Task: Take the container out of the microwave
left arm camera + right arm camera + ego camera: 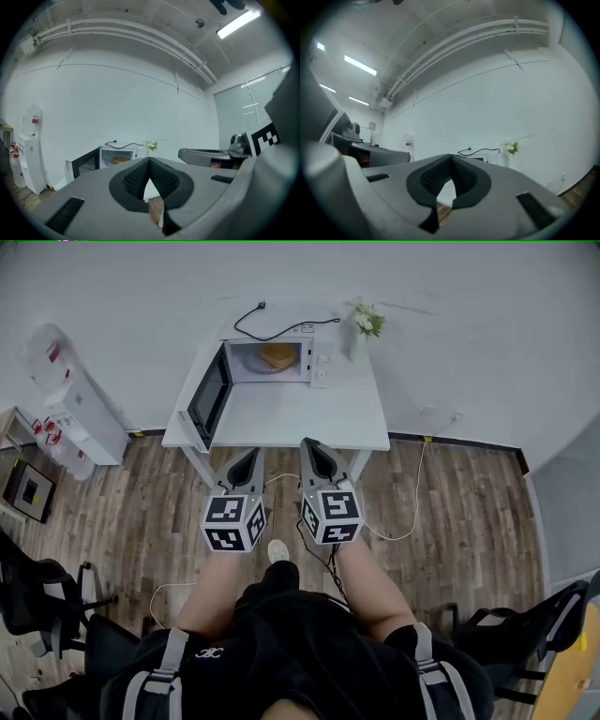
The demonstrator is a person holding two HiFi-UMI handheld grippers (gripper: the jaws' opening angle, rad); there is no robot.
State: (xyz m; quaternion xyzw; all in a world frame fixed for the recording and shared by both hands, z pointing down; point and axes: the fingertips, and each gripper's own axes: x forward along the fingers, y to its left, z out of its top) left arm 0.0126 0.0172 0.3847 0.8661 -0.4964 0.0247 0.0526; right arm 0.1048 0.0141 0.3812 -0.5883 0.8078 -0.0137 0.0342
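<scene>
A white microwave (272, 360) stands at the back of a white table (281, 418), its door (210, 397) swung open to the left. Inside sits a tan container (276, 355). The microwave (112, 157) and the container (120, 160) also show small in the left gripper view. My left gripper (251, 454) and right gripper (307, 445) are held side by side in front of the table's near edge, both pointing level at the microwave. Each is shut with nothing between the jaws, tips touching (149, 160) (450, 157).
A vase of white flowers (365, 329) stands right of the microwave, whose black cable (272, 329) runs along its top. A water dispenser (70, 399) is at the left wall. Office chairs (47, 601) flank me on the wood floor, and a white cord (412, 493) hangs at the right.
</scene>
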